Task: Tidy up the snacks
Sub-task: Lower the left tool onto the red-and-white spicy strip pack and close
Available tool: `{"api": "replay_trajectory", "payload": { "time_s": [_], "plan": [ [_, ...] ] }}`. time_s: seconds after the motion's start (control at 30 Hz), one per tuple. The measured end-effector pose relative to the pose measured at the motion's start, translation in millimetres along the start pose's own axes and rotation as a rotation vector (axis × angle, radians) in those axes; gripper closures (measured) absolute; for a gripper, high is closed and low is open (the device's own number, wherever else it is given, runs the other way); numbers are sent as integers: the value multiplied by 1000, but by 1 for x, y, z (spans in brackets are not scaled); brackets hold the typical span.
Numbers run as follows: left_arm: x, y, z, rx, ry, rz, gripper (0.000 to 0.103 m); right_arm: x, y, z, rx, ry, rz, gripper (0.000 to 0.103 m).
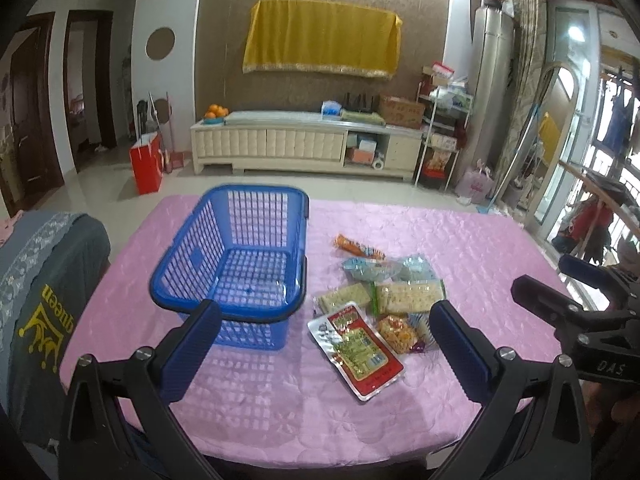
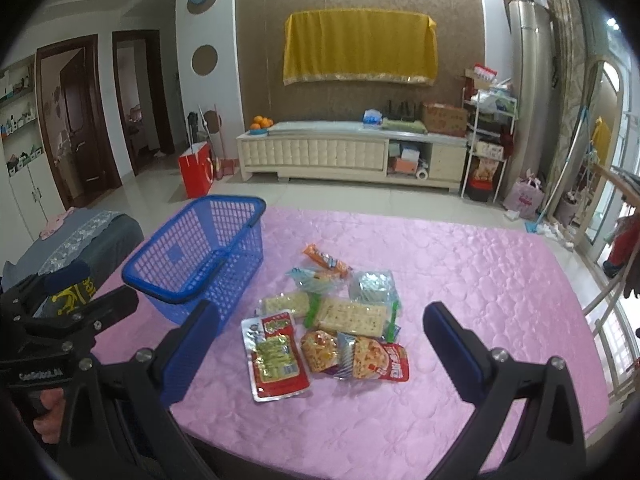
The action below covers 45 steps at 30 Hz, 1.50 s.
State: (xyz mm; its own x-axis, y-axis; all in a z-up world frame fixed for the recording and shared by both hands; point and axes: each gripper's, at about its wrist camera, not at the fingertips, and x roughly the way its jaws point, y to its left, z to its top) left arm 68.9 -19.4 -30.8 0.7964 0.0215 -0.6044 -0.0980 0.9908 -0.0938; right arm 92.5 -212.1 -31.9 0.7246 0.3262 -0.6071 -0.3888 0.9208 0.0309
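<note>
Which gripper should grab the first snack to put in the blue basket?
Probably the right gripper. It is open and the snack pile, with the red packet nearest, lies between its fingers. The left gripper, also open, sits nearer the empty blue basket.

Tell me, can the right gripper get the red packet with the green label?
Probably yes. The right gripper is open, the red packet with the green label lies flat just ahead, and nothing covers it.
</note>
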Motion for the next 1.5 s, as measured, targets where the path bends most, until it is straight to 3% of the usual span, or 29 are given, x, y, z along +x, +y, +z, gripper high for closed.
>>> {"api": "replay_trajectory", "payload": {
  "time_s": [0.5, 0.7, 0.9, 1.03, 1.23, 1.4, 1.5],
  "plan": [
    [120, -29, -36, -63, 308, 52, 0, 95, -55, -32, -18, 211, 19, 0],
    [172, -26, -55, -183, 454, 12, 0, 122, -73, -41, -43, 268, -6, 0],
    [213, -24, -73, -229, 544, 52, 0, 138, -88, -46, -46, 292, -22, 0],
    [228, -20, -81, -270, 567, 54, 0, 146, -95, -46, -44, 295, -17, 0],
    [243, -28, -71, -244, 569, 61, 0, 161, -100, -47, -35, 311, -4, 0],
    [257, -39, -64, -177, 590, 120, 0, 164, -100, -48, -43, 312, -1, 0],
    [264, -52, -65, -64, 609, 161, 0, 165, -104, -48, -36, 316, -3, 0]
  ]
}}
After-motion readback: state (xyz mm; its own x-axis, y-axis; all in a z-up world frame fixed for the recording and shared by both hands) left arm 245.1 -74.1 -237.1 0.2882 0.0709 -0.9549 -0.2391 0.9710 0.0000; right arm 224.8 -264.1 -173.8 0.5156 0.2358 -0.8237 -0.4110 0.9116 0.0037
